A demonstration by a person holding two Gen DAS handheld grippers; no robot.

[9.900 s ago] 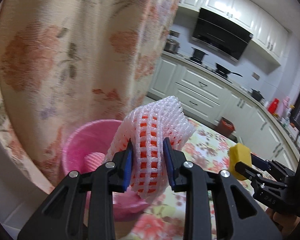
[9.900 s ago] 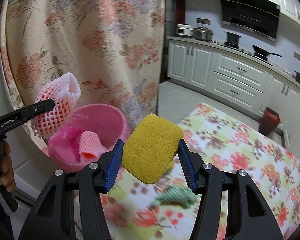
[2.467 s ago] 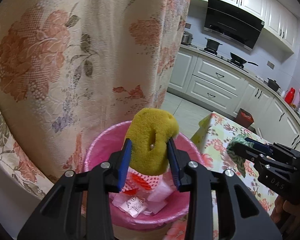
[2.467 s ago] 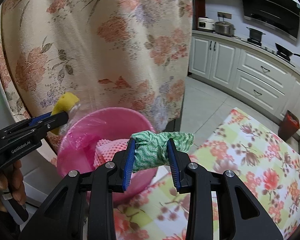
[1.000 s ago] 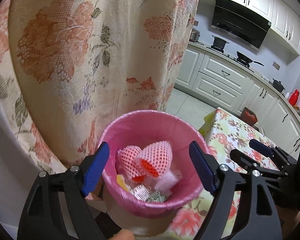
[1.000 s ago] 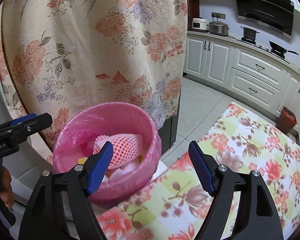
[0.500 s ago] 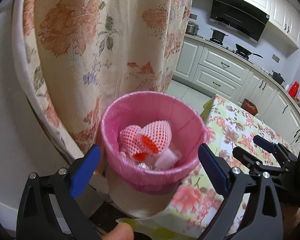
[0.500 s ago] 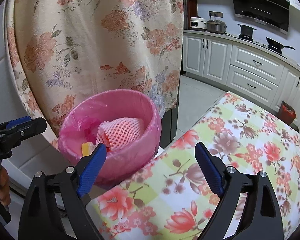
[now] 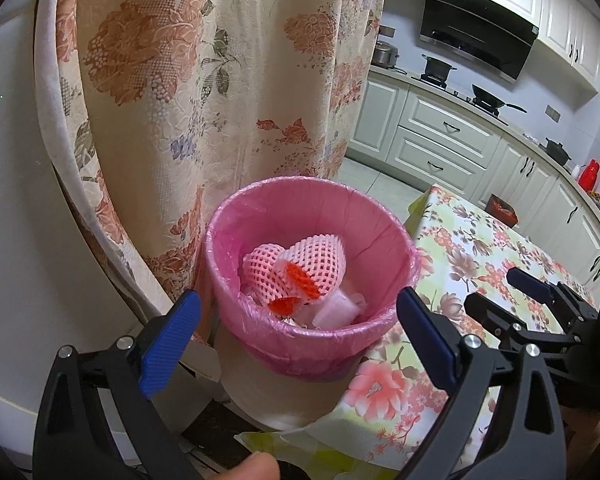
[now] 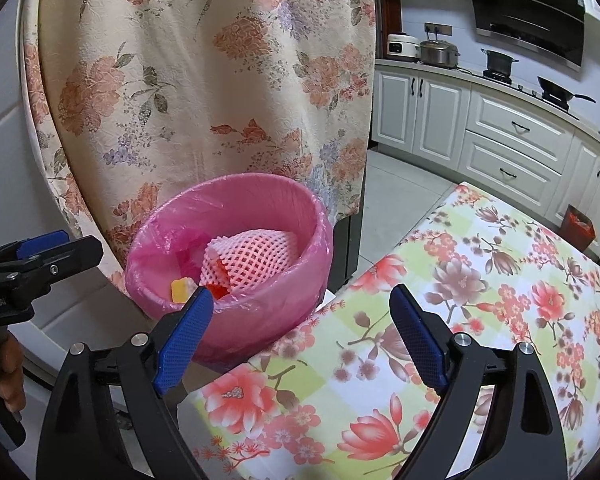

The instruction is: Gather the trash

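Note:
A waste bin lined with a pink bag (image 9: 312,336) (image 10: 260,312) stands beside the table's corner. Inside lie pink foam fruit nets (image 9: 300,268) (image 10: 252,258), white scraps (image 9: 336,312) and a bit of yellow sponge (image 10: 181,289). My left gripper (image 9: 296,328) hangs open just in front of the bin, its blue pads wider than the rim, nothing between them. My right gripper (image 10: 300,328) is open and empty over the table's corner, the bin to its left. Each gripper shows in the other's view: the right gripper (image 9: 540,300), the left gripper (image 10: 44,256).
A flowered curtain (image 9: 204,92) hangs right behind the bin. The table wears a floral cloth (image 10: 480,300). White kitchen cabinets (image 10: 512,148), a hob with pots and a small red floor bin (image 10: 580,222) lie beyond. A fingertip (image 9: 256,468) shows at the bottom edge.
Both grippers opened to full width within the last second and drew back a little from the bin. The sponge and green rag they held earlier are gone from the jaws.

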